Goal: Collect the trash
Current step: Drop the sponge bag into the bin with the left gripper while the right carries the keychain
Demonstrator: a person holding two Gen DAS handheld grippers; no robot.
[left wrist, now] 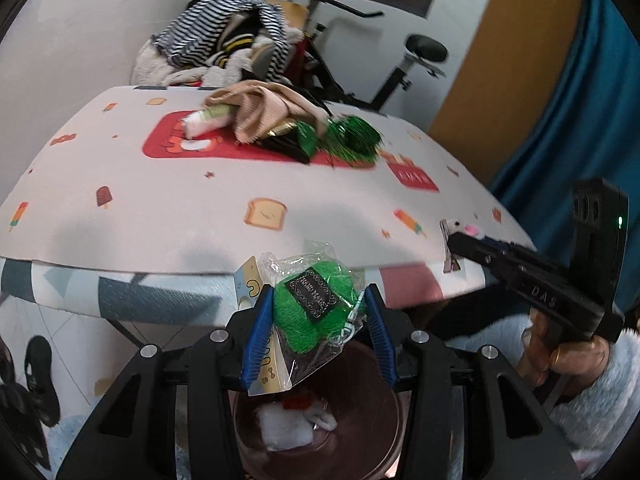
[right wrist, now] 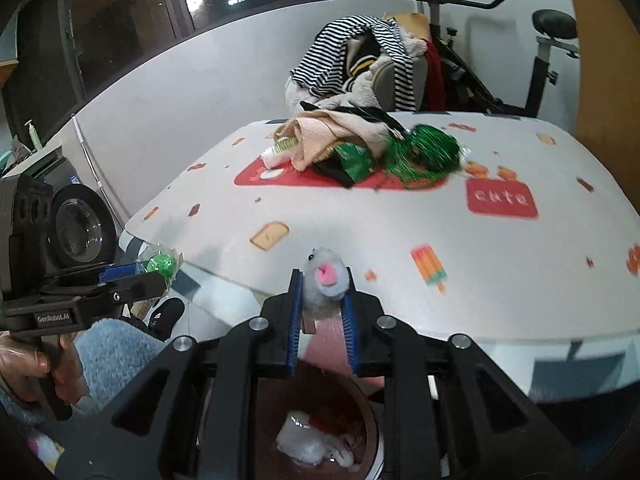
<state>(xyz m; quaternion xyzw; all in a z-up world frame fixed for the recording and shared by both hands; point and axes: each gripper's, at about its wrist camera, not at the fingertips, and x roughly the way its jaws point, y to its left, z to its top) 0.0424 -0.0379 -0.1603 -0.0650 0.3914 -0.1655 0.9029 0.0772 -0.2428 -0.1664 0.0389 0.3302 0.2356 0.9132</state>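
My left gripper (left wrist: 316, 300) is shut on a clear plastic bag holding a green fuzzy item (left wrist: 312, 312), held above a brown trash bin (left wrist: 384, 432) below the table edge. My right gripper (right wrist: 322, 284) is shut on a small grey plush mouse with a pink nose (right wrist: 326, 280), also above the bin (right wrist: 368, 420). White crumpled waste (left wrist: 288, 428) lies in the bin; it also shows in the right wrist view (right wrist: 308, 444). The right gripper shows at the right of the left wrist view (left wrist: 460, 240); the left gripper shows at the left of the right wrist view (right wrist: 160, 268).
The table (left wrist: 160, 208) has a patterned white cloth. On its far side lie a beige cloth (left wrist: 264, 108), green tinsel (left wrist: 356, 140), a dark packet (left wrist: 284, 144) and a white-green tube (left wrist: 208, 120). A chair piled with striped clothes (left wrist: 224, 40) and an exercise bike (left wrist: 400, 64) stand behind.
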